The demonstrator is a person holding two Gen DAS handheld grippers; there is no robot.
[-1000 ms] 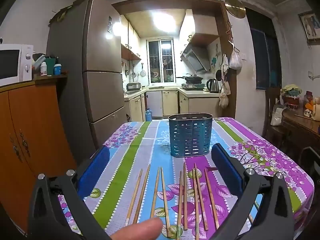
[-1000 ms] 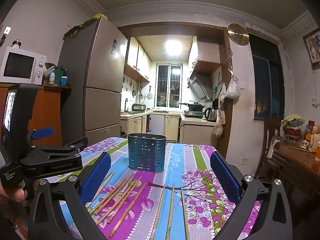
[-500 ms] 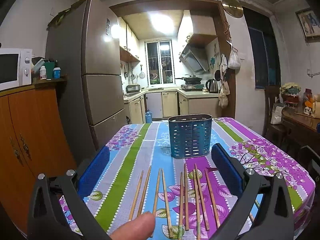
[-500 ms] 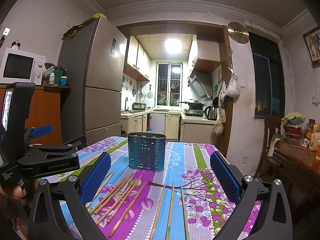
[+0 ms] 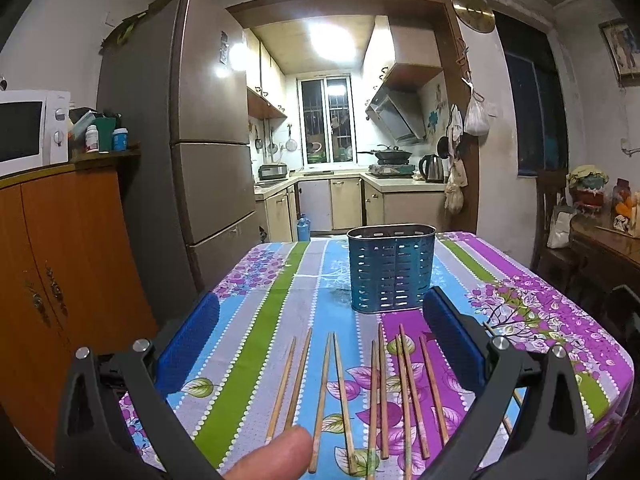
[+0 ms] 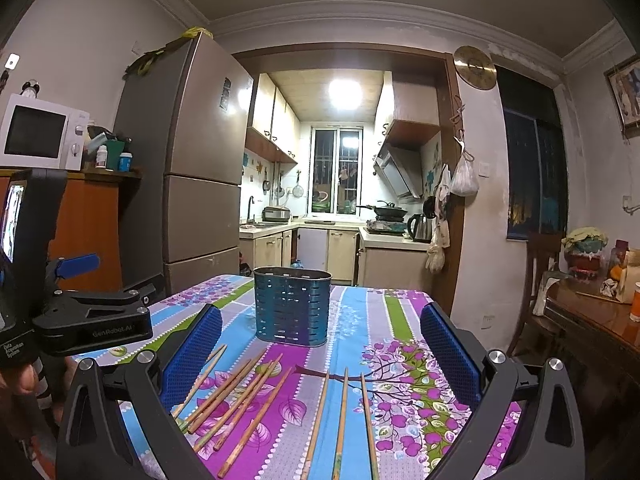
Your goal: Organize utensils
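A blue perforated utensil holder (image 5: 391,269) stands upright on the striped floral tablecloth (image 5: 256,320); it also shows in the right wrist view (image 6: 292,305). Several wooden chopsticks (image 5: 380,384) lie flat in a row in front of it, also seen in the right wrist view (image 6: 240,396). My left gripper (image 5: 320,344) is open and empty, held above the chopsticks. My right gripper (image 6: 318,356) is open and empty above the chopsticks further right. The left gripper's body (image 6: 92,320) shows at the left of the right wrist view.
A tall fridge (image 5: 192,160) and an orange cabinet (image 5: 60,260) with a microwave (image 5: 28,130) stand left of the table. A wooden side table (image 6: 592,320) and chair (image 6: 536,276) stand to the right. The kitchen lies beyond the table's far edge.
Both grippers have drifted only slightly; the left view has shifted a little leftward. Nothing on the table has moved.
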